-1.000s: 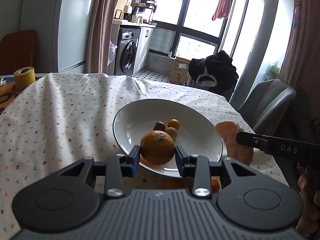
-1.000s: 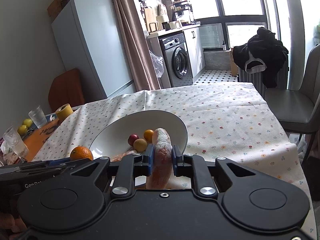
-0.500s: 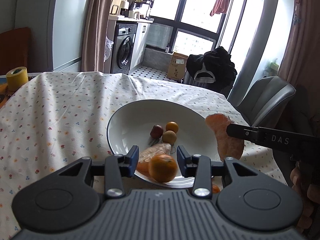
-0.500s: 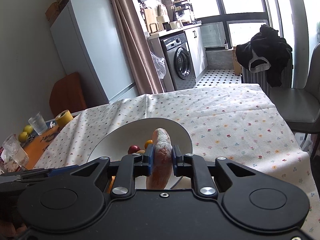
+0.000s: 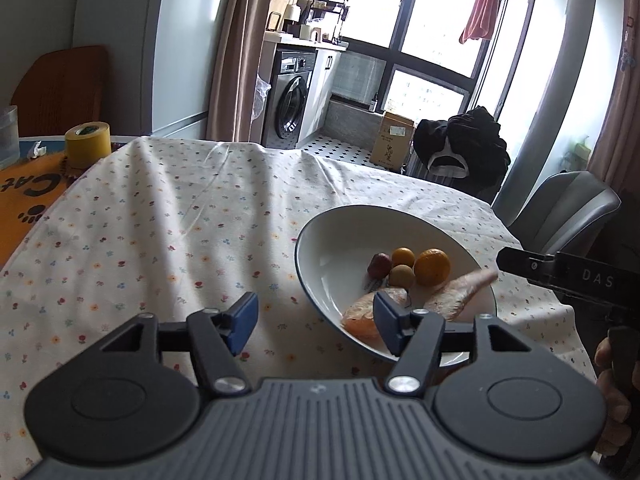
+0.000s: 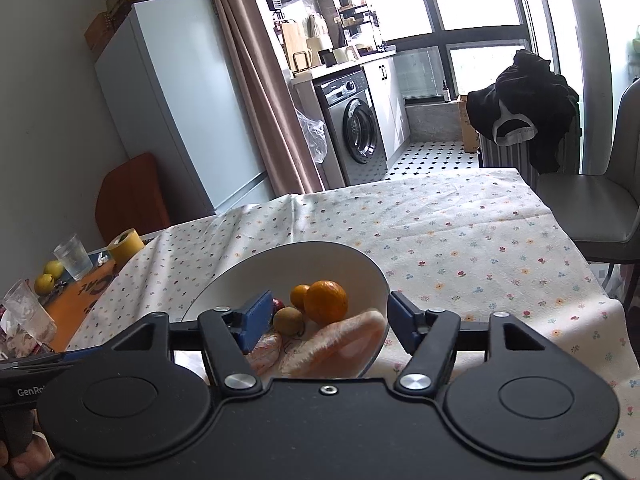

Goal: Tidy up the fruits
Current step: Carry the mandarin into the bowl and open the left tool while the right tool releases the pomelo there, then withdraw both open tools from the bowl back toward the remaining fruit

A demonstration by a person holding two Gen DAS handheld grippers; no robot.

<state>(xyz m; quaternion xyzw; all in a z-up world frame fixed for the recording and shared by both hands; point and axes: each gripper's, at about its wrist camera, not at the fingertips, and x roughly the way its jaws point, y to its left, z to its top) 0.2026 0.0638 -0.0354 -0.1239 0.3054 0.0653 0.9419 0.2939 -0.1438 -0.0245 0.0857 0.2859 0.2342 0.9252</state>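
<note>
Orange [image 5: 432,267] and sweet potato [image 6: 336,342] now released into bowl [image 5: 320,240]; both jaws apart

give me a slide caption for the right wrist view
Open right gripper above a white bowl holding an orange, small fruits and two peeled pieces.

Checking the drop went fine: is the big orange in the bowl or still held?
In the bowl. The orange rests among the small fruits, and both the left gripper and right gripper are open and empty.

Likely a home kitchen-diner: fridge [image 6: 176,96], washing machine [image 6: 356,128], cloth-covered dining table [image 6: 460,232].
</note>
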